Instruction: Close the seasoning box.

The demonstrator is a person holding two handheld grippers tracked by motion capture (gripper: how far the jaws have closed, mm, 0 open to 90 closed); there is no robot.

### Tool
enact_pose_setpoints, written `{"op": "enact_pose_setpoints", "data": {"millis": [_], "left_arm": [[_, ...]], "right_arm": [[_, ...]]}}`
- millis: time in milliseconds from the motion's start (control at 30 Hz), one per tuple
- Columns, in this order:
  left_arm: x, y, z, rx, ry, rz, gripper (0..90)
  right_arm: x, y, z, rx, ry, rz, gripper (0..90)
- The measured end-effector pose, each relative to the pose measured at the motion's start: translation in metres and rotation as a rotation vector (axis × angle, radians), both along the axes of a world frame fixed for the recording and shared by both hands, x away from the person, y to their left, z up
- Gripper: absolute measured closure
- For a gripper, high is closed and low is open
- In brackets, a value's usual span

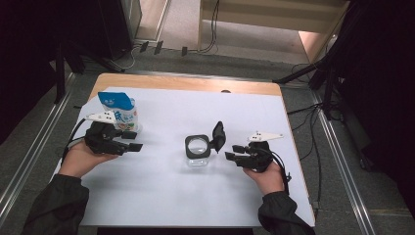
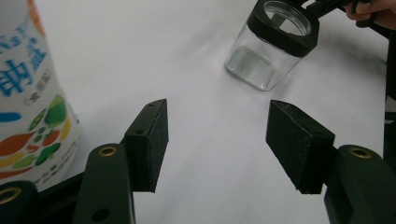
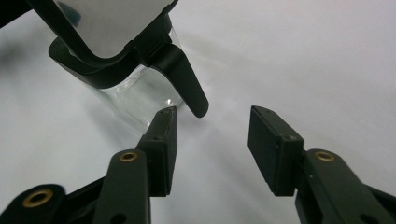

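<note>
I see the glass jar (image 1: 197,151) mid-sheet, lid flipped up. My right gripper (image 1: 231,152) sits just right of it, jaws apart, empty. My left gripper (image 1: 134,141), well left beside the pouch (image 1: 120,110), gapes empty too.

The setting is a recording studio or laboratory cell, not a home. The surface (image 1: 195,196) is a small wooden table covered with a plain white sheet. Black curtains or panels enclose it left and right. Dark stand legs (image 1: 313,73) rest on grey carpet beside it. Metal floor rails (image 1: 342,166) run along both sides. Cables (image 1: 213,29) trail across the floor behind, near a light wooden frame (image 1: 274,17). Lighting falls mainly on the surface; the surroundings remain dark.
</note>
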State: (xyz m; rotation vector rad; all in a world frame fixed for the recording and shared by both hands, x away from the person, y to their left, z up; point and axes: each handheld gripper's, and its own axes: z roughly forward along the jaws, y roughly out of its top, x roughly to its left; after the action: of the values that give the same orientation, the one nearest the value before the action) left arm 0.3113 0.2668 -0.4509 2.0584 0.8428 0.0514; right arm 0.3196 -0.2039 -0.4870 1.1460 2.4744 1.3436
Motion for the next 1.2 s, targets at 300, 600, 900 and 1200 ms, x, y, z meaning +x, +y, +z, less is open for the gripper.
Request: {"op": "enact_pose_setpoints", "data": {"millis": [300,600,900,1200], "left_arm": [[0.000,0.020,0.006,0.025,-0.013,0.038,40.7],[0.010,0.055,0.011,0.002,-0.030,0.104,41.1],[0.022,0.080,0.019,-0.034,-0.040,0.146,42.5],[0.038,0.094,0.028,-0.063,-0.059,0.193,41.9]], "right_arm": [[0.000,-0.007,0.000,0.016,0.001,-0.011,49.0],[0.003,-0.005,0.000,0.029,-0.005,-0.019,49.1],[0.004,-0.003,-0.001,0.025,-0.005,-0.010,49.1],[0.002,-0.007,0.002,0.028,-0.011,-0.021,49.2]]}}
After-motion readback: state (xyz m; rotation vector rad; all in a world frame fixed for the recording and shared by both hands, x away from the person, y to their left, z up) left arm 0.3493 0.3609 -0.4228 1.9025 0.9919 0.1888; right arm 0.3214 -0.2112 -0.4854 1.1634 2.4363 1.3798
